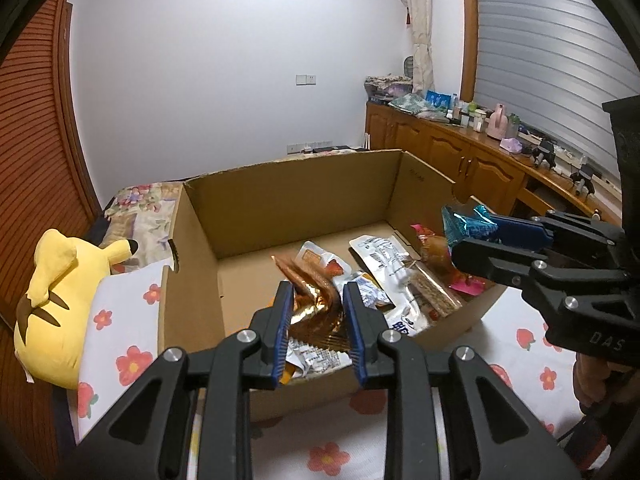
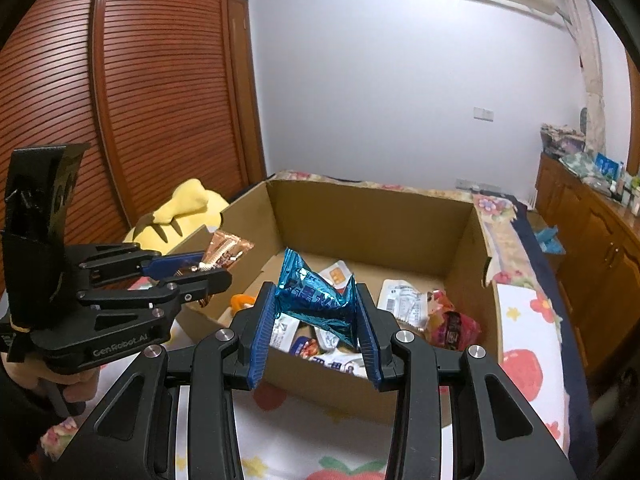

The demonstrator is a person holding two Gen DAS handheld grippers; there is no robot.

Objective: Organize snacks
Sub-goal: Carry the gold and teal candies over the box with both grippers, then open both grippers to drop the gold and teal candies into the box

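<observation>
The left gripper (image 1: 318,320) pinches a crumpled gold packet (image 1: 316,304) between its pads, over the near edge of the box (image 1: 192,280). Off to its right, the right gripper (image 2: 316,320) clamps a blue packet (image 2: 316,300) above the snacks (image 1: 404,280) inside.

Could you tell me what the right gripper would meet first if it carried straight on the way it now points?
Probably the snack packets on the cardboard box floor. The right gripper, shut on a blue foil packet, points down over the near wall toward the white packet; depth is uncertain.
</observation>
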